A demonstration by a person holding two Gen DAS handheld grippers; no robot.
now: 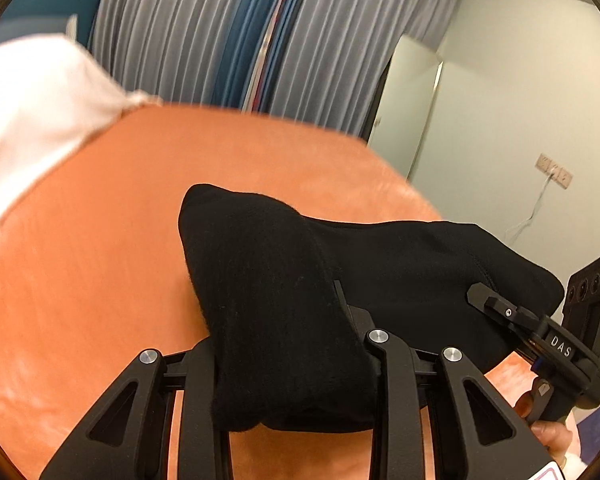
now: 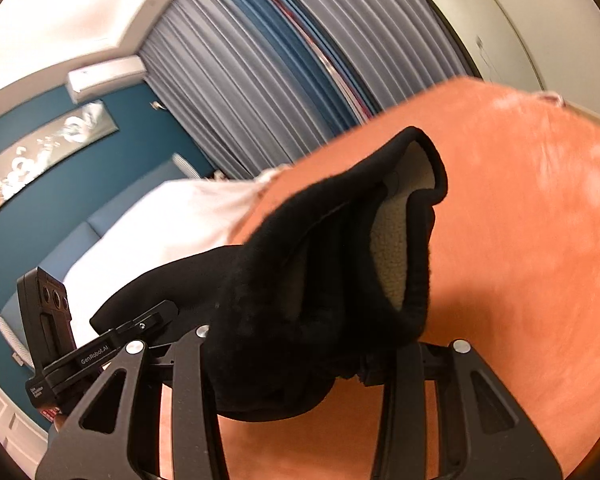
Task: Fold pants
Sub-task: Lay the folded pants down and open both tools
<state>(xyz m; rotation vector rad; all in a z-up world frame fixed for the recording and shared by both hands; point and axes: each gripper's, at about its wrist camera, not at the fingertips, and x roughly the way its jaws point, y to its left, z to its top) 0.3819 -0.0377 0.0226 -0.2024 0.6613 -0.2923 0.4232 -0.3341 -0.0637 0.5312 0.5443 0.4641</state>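
While both grippers carry the black pants (image 1: 260, 280) above the orange bed cover (image 1: 80, 260), the left gripper (image 1: 296, 360) and right gripper (image 2: 300, 368) each have their jaws clamped on bunched fabric. Thick fleece-lined cloth could slip from a grip, leaving the fold crooked. Grey curtains (image 1: 172, 32) and teal wall (image 2: 28, 128) stand behind.

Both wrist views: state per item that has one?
Black pants: bunched, held up over the orange bedcover, fleece lining showing.
Left gripper: jaws shut on pants.
Right gripper: jaws shut on pants.
Curtains: drawn.
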